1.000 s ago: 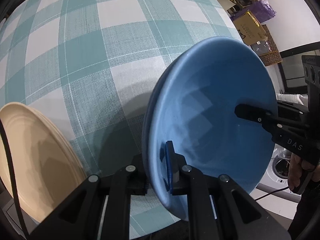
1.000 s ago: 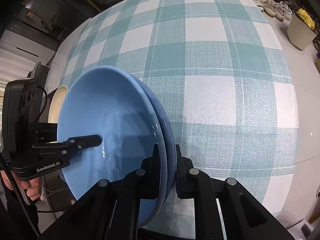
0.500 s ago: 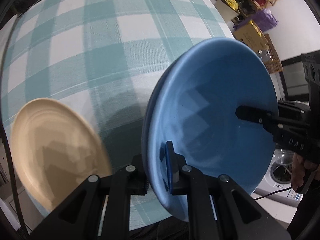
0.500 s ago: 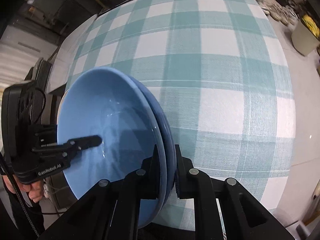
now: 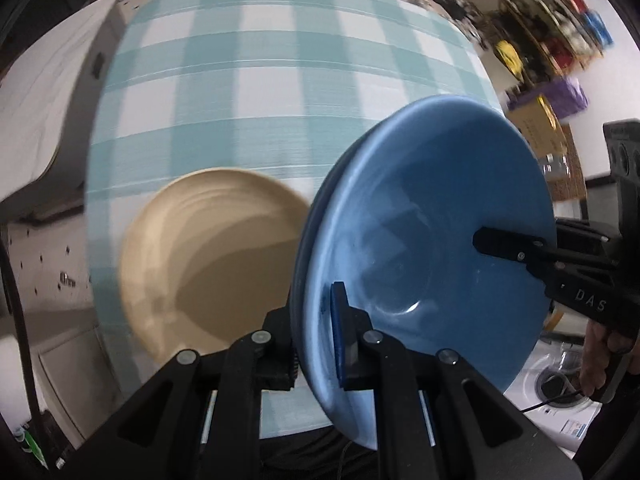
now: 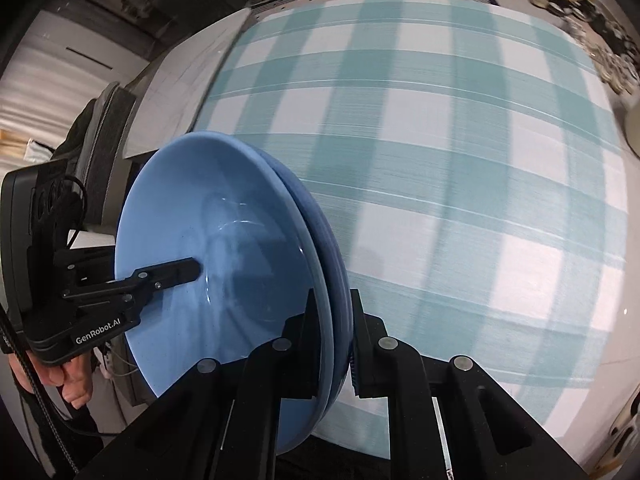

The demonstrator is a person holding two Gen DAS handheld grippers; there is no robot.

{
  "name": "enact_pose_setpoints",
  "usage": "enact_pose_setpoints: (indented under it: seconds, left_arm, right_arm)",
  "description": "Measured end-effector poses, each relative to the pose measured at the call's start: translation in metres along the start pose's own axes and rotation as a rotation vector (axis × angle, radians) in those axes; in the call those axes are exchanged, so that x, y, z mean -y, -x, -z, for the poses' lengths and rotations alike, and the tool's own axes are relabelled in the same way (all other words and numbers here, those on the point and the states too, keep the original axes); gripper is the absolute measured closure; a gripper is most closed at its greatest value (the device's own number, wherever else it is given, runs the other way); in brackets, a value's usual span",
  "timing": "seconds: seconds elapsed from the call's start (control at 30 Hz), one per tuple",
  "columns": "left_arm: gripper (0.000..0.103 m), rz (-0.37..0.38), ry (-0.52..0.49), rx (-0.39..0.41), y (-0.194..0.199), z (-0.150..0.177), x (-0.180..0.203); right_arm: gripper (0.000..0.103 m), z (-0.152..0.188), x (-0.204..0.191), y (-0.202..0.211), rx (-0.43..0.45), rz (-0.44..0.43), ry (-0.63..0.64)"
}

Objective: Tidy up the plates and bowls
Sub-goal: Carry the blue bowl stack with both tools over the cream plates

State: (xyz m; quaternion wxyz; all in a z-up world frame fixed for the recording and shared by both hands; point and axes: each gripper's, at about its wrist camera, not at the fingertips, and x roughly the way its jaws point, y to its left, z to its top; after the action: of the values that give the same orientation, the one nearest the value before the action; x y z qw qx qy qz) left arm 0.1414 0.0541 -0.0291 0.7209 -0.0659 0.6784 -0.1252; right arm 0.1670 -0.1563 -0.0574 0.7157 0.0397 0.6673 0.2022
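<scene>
Two stacked blue bowls (image 5: 432, 240) hang tilted above the table, held at opposite rims by both grippers. My left gripper (image 5: 310, 332) is shut on the near rim in the left wrist view. There the right gripper's inner finger (image 5: 500, 244) lies inside the top bowl. In the right wrist view my right gripper (image 6: 334, 312) is shut on the rim of the blue bowls (image 6: 224, 248), and the left gripper's finger (image 6: 172, 272) reaches in from the left. A beige plate (image 5: 212, 248) lies on the checked tablecloth (image 5: 280, 80) below and left of the bowls.
The teal and white tablecloth (image 6: 460, 160) covers the whole table. A cardboard box (image 5: 536, 124) and cluttered shelves stand beyond its right edge. A washing machine (image 5: 560, 380) sits low right. A dark chair back (image 6: 104, 132) stands at the table's left side.
Both grippers have risen with the bowls and swung across the table. The table looks smaller and farther, and the beige plate has come fully into the left wrist view, close beside the bowls.
</scene>
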Motion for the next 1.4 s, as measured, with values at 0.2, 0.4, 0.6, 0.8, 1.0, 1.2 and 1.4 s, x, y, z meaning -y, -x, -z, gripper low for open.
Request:
enact_pose_setpoints:
  seconds: [0.2, 0.4, 0.6, 0.8, 1.0, 1.2, 1.4]
  left_arm:
    - [0.093, -0.013, 0.075, 0.021, 0.014, 0.014, -0.042]
    - [0.093, -0.06, 0.134, 0.035, 0.014, 0.021, -0.079]
    - [0.092, -0.048, 0.177, 0.033, 0.004, 0.027, -0.113]
    - [0.092, -0.043, 0.189, 0.033, -0.007, 0.034, -0.125]
    - [0.091, -0.009, 0.195, 0.012, -0.022, 0.036, -0.125]
    - [0.09, -0.04, 0.183, 0.039, -0.024, 0.037, -0.12]
    - [0.086, -0.07, 0.177, 0.063, -0.023, 0.038, -0.12]
  right_arm:
    - [0.092, -0.019, -0.05, -0.018, -0.03, -0.003, 0.085]
    - [0.092, -0.035, -0.081, -0.042, -0.059, -0.024, 0.109]
    - [0.092, -0.045, -0.108, -0.067, -0.085, -0.013, 0.138]
    - [0.092, -0.046, -0.118, -0.091, -0.122, -0.003, 0.144]
    - [0.092, -0.046, -0.117, -0.098, -0.103, 0.038, 0.162]
    - [0.092, -0.045, -0.109, -0.103, -0.096, 0.043, 0.151]
    - [0.09, -0.045, -0.108, -0.108, -0.091, 0.042, 0.151]
